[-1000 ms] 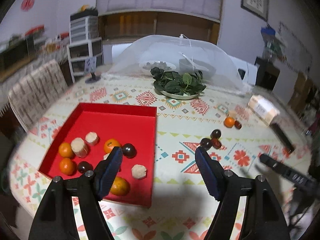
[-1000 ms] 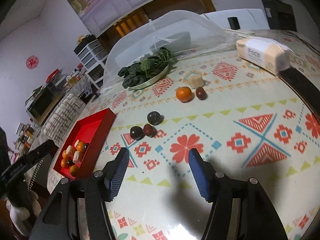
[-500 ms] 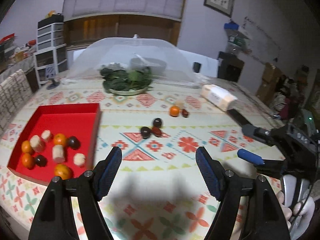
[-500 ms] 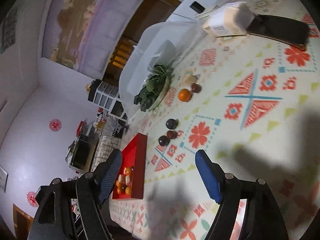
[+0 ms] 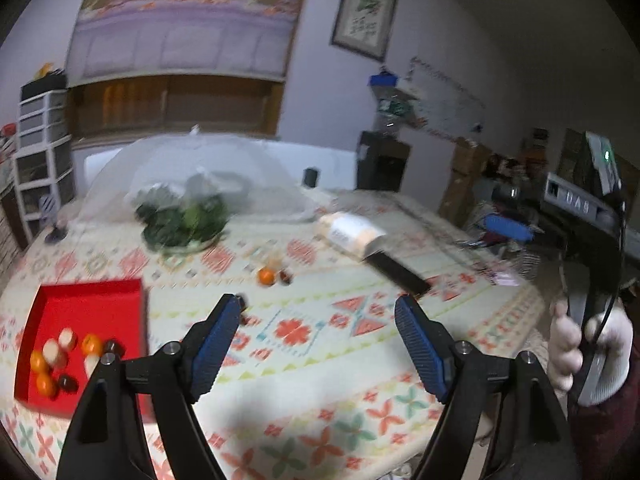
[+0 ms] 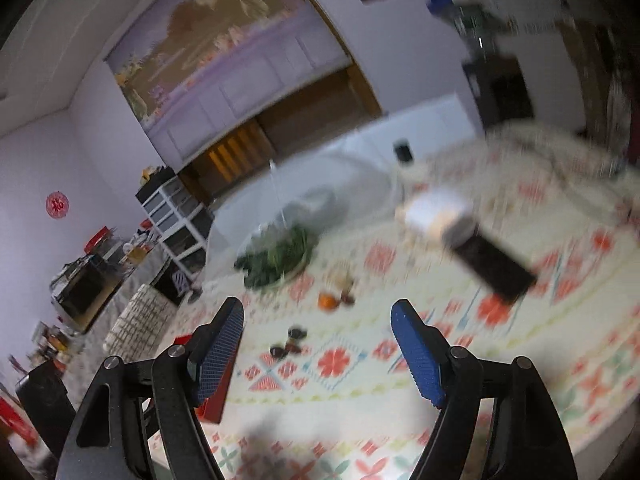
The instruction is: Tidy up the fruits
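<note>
A red tray (image 5: 80, 306) at the left holds several oranges, dark fruits and pale chunks. Out on the patterned cloth lie an orange (image 5: 266, 276) with a dark fruit (image 5: 285, 277) beside it, and a few dark fruits (image 6: 298, 334) closer in. My left gripper (image 5: 318, 302) hovers above the cloth, its jaws opening with nothing between them. My right gripper (image 6: 317, 306) is open and empty, high over the table. In the left wrist view it appears at the far right, held by a white-gloved hand (image 5: 588, 360). The tray's corner (image 6: 212, 400) peeks out behind its left finger.
A plate of greens (image 5: 184, 220) sits in front of a mesh food cover (image 5: 192, 172) at the back. A tissue pack (image 5: 352, 234) and a flat black object (image 5: 398, 276) lie at the right. A woven chair (image 6: 136, 320) stands by the table's left edge.
Both grippers have risen and drawn back from the table, so fruits and tray look smaller. The left view swung right, away from the tray. The right jaws widened.
</note>
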A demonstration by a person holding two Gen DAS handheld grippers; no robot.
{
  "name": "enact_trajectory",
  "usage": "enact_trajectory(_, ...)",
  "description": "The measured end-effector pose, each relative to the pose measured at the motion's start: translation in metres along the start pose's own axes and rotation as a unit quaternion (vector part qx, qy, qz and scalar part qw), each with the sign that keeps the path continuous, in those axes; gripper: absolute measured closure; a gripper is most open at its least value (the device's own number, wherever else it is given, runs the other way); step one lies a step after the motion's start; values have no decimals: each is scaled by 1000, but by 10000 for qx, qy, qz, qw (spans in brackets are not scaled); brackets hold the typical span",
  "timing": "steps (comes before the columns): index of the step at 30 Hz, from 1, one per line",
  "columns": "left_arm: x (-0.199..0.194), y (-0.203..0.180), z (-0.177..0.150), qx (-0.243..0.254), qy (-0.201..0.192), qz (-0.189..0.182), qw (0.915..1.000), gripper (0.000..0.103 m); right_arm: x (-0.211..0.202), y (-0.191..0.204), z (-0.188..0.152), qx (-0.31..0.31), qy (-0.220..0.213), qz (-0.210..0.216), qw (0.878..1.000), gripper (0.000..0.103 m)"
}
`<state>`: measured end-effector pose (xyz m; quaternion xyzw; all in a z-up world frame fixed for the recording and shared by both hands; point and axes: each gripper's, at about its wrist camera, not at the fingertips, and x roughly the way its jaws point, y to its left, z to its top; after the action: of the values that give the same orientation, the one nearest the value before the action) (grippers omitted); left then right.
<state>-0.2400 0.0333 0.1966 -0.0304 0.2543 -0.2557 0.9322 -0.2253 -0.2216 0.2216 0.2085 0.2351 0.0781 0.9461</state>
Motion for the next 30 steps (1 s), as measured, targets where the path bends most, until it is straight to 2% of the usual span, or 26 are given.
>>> enact_trajectory(8,-20,-43,40,208,-230,-692,9971,24,-88,31,71,-639,-794,-670,9925,22)
enact_trajectory(11,-36,-59,59,226,-453,-951,9942,24,-126,39,105,-635,-1074,-641,9901,22)
enact_trajectory(16,-70,-78,76,329,-961,-1145,9882,19,-193,55,166,-629,-1658,-1189,9769,17)
enact_trajectory(20,-83,-83,78,423,-1164,-1185,9852,17,-226,75,195,-738,-1749,-1573,9691,13)
enact_trajectory(23,-82,-77,77,356,-1172,-1187,9854,16,-233,92,199,-1007,-1682,-1815,9637,9)
enact_trajectory(25,-79,-69,73,290,-1096,-1176,9866,16,-225,100,188,-1201,-1559,-1861,9626,9)
enact_trajectory(30,-63,-43,57,112,-894,-1004,9909,16,-171,97,122,-1525,-885,-1844,9669,8)
